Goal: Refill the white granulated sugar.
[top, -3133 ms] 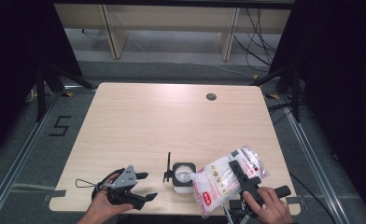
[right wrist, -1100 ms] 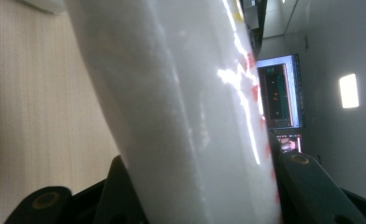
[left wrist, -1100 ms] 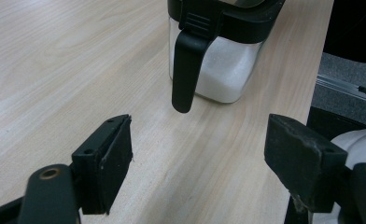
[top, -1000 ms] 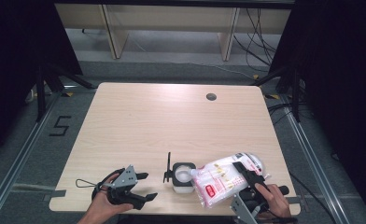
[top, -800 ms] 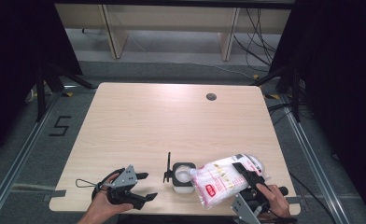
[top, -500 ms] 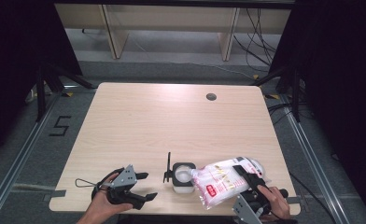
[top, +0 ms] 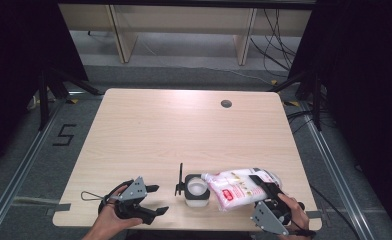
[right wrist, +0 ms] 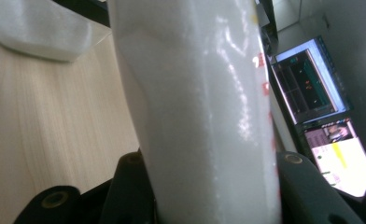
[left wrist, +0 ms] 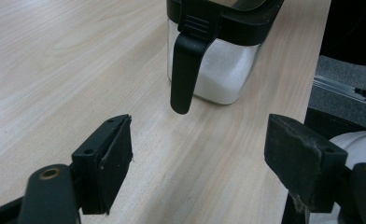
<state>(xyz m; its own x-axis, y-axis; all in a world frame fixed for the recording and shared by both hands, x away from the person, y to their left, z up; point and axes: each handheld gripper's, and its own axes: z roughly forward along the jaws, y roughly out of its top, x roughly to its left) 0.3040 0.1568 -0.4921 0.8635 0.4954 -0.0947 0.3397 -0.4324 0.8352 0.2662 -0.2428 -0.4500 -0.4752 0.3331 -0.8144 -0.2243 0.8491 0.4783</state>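
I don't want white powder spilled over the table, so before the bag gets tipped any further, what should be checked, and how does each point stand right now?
1. Right gripper clamped on the bag: ok, the jaws press its sides in the right gripper view.
2. Bag's end over the jar: ok, it reaches the jar's rim in the high view.
3. Jar's lid open: ok, it stands swung up at the jar's left.
4. Bag's corner cut open: cannot tell.
5. Jar steadied: not ok, the left gripper is open and apart from it, with nothing between the jaws.
6. Room left in the jar: ok, white powder fills only its lower part in the left gripper view.
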